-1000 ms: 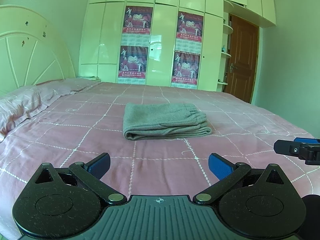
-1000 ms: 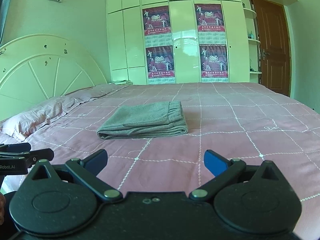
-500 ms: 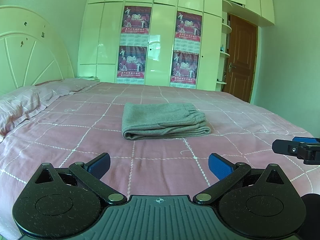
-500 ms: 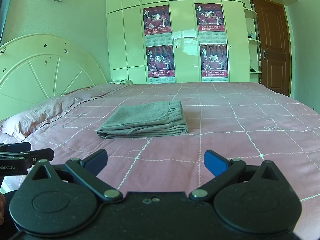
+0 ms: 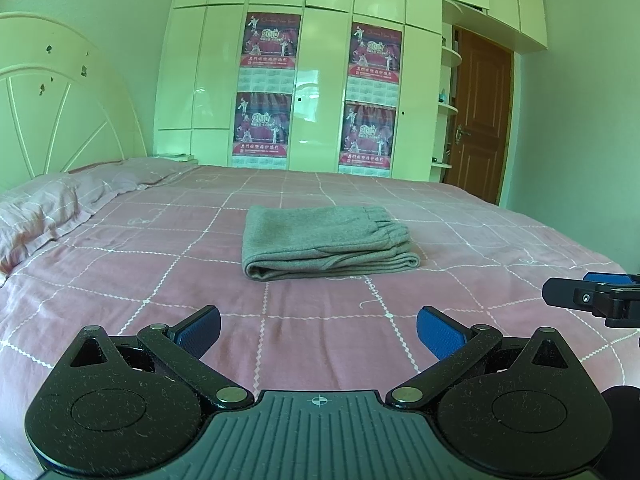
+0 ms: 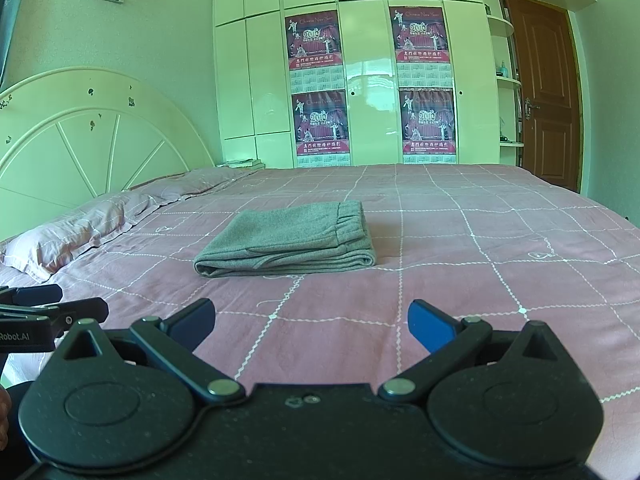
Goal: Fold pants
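Neatly folded pants [image 5: 326, 242] on bed [image 5: 460, 280]

Left claw [image 5: 319, 330] spread wide, empty, level. Right claw [image 6: 311, 319] same, spread wide, empty, alongside.

We see grey pants [image 5: 326, 242] folded into a flat stack on the pink checked bedspread [image 5: 140, 264], elastic waistband on the right, folded edge facing us. Left gripper [image 5: 318, 330] sits low over the near bedspread, jaws spread wide, blue pads [image 5: 438, 336] empty, well short of the pants. Right gripper [image 5: 592, 300] pokes in at the right edge, side-on; we can't tell its jaw gap. Pink pillow [image 5: 44, 208] at left under a white headboard [image 5: 60, 100]. Behind the bed: white wardrobe [image 5: 320, 80] with four red posters [image 5: 270, 44], brown door [image 5: 478, 120] at right.
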Available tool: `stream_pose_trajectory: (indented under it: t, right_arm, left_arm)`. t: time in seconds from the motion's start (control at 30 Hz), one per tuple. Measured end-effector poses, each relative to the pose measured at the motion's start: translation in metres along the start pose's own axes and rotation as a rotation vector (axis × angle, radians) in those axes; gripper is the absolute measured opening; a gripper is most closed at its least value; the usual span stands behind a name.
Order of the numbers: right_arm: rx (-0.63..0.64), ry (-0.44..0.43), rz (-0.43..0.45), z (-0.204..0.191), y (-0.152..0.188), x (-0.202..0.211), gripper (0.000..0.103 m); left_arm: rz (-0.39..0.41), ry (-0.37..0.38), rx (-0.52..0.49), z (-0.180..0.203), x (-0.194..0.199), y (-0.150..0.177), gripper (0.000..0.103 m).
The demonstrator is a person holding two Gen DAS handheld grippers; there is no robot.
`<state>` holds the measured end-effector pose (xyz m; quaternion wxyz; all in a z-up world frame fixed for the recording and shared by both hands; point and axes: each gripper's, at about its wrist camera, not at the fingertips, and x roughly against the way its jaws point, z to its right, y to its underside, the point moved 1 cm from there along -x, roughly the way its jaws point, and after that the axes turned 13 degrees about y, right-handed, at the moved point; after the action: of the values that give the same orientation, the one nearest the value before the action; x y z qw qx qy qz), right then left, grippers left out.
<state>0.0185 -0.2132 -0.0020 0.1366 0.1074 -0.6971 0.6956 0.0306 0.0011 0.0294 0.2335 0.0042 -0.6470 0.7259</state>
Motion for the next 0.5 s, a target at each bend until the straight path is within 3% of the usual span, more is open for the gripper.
stream_pose_trajectory:
  t: [0.5]
  right_arm:
    - [0.003, 0.000, -0.001, 0.0004, 0.0010, 0.0007, 0.097]
  left_arm:
    - [0.003, 0.000, -0.001, -0.0002, -0.0003, 0.0001, 0.103]
